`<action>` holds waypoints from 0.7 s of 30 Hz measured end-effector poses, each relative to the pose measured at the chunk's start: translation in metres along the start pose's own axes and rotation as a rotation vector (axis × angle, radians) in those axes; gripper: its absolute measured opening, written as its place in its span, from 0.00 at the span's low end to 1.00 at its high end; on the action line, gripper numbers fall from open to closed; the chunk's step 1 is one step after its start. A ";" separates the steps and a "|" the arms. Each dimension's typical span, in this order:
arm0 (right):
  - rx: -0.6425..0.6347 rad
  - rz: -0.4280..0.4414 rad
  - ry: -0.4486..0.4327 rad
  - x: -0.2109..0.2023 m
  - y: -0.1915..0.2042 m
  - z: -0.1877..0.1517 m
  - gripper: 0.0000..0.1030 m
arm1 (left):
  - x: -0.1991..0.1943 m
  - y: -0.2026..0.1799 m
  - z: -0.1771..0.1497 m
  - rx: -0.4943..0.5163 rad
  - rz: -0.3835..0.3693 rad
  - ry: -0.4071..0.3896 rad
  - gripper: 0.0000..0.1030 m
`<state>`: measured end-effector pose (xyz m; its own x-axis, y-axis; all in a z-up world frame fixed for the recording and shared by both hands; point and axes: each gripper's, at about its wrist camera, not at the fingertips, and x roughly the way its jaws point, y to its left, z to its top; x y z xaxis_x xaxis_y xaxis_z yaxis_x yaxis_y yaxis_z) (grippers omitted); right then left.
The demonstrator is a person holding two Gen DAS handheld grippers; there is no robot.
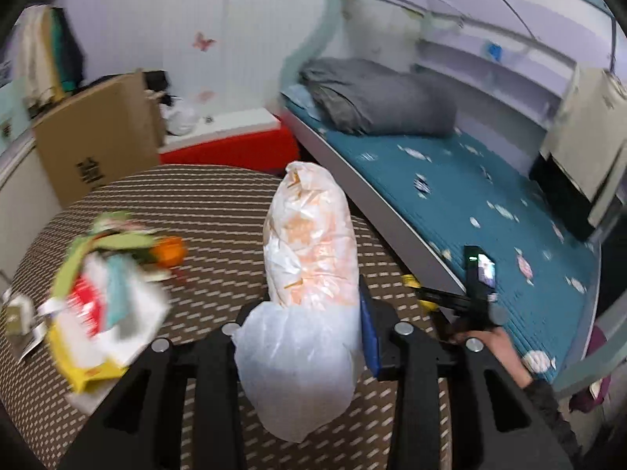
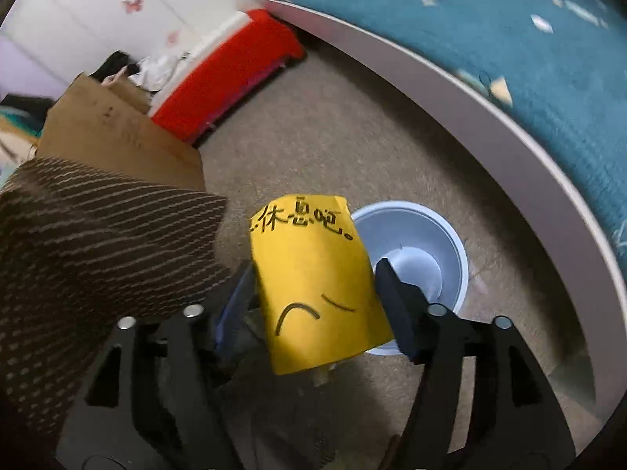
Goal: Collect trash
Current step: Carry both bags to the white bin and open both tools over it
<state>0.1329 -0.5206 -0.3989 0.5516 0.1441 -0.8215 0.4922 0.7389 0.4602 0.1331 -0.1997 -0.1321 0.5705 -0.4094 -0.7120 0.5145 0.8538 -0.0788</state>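
Observation:
My left gripper [image 1: 299,313] is shut on a white and orange plastic bag [image 1: 309,235], which stands up between its fingers over the brown striped table [image 1: 215,203]. A pile of trash [image 1: 106,293], wrappers and paper with an orange piece [image 1: 168,252], lies on the table to the left. My right gripper [image 2: 316,274] stands open with a yellow paper [image 2: 313,282] bearing handwriting loose between its jaws. The gripper hangs over a white bin [image 2: 450,243] on the floor. The right gripper [image 1: 478,274] and a hand also show at the table's right edge.
A cardboard box [image 1: 98,141] stands behind the table, with a red and white box [image 1: 235,149] beyond it. A bed with a teal cover [image 1: 470,196] and a grey blanket [image 1: 372,98] runs along the right. The bin sits on beige carpet [image 2: 333,137] between table and bed.

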 end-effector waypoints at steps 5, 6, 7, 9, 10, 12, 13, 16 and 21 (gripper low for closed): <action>0.065 0.017 -0.050 -0.013 -0.023 0.000 0.74 | 0.040 -0.044 0.020 0.051 -0.084 0.066 0.35; 0.074 0.025 -0.060 -0.017 -0.028 0.002 0.75 | 0.046 -0.049 0.022 0.061 -0.090 0.071 0.35; 0.082 0.032 -0.078 -0.026 -0.032 0.003 0.75 | 0.052 -0.058 0.024 0.077 -0.096 0.074 0.35; 0.079 0.037 -0.110 -0.042 -0.036 0.006 0.77 | 0.067 -0.079 0.031 0.102 -0.129 0.094 0.35; 0.077 0.039 -0.132 -0.052 -0.036 0.008 0.78 | 0.074 -0.088 0.033 0.112 -0.144 0.104 0.35; 0.082 0.046 -0.169 -0.070 -0.038 0.011 0.81 | 0.091 -0.107 0.038 0.136 -0.172 0.129 0.35; 0.088 0.053 -0.199 -0.084 -0.041 0.011 0.82 | 0.104 -0.119 0.042 0.150 -0.183 0.152 0.35; 0.088 0.065 -0.249 -0.106 -0.036 0.017 0.84 | 0.132 -0.140 0.047 0.185 -0.198 0.204 0.35; 0.060 0.091 -0.315 -0.139 -0.026 0.024 0.89 | 0.178 -0.165 0.052 0.229 -0.190 0.298 0.72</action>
<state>0.0595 -0.5762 -0.2884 0.7716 -0.0097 -0.6361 0.4649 0.6910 0.5535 0.1827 -0.4303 -0.2091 0.2589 -0.4136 -0.8729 0.7412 0.6645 -0.0950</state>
